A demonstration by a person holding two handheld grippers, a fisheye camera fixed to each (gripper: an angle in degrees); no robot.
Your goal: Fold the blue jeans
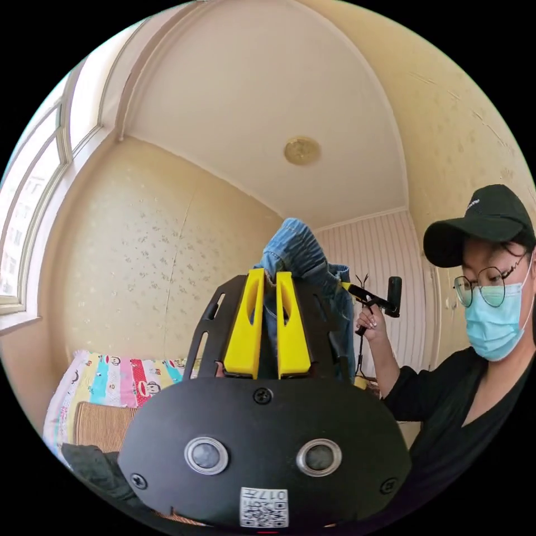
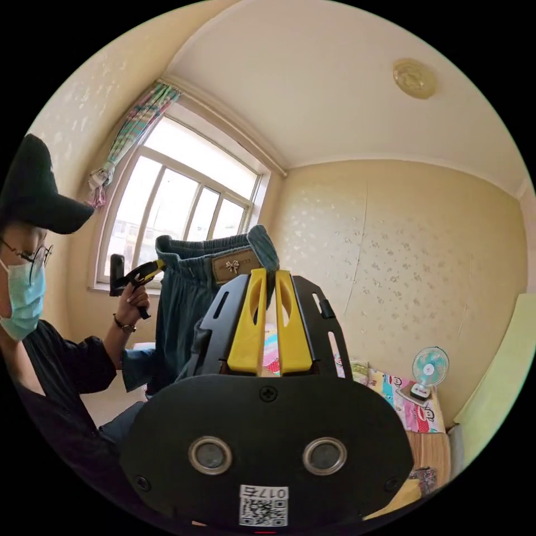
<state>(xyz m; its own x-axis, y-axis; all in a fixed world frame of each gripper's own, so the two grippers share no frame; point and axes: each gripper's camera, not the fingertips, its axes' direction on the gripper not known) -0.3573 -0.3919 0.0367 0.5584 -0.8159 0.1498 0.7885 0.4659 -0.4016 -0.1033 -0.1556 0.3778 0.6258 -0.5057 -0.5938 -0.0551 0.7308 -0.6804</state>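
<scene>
The blue jeans (image 1: 298,254) hang in the air, held up by the elastic waistband. In the left gripper view my left gripper (image 1: 269,274) has its yellow jaws pressed together on one end of the waistband. Beyond the denim the right gripper (image 1: 357,291) shows in a person's hand, its tip at the fabric. In the right gripper view my right gripper (image 2: 271,273) is shut on the other waistband corner, beside a brown patch with a bow. The jeans (image 2: 187,304) droop towards the person, and the left gripper (image 2: 146,272) clamps the far end.
A bed with a colourful cartoon sheet (image 1: 111,377) lies below, with a striped cushion (image 1: 100,424) and a dark garment (image 1: 95,466) on it. A small fan (image 2: 429,369) stands on the bed by the wall. A window (image 2: 178,212) is behind the person (image 1: 480,357).
</scene>
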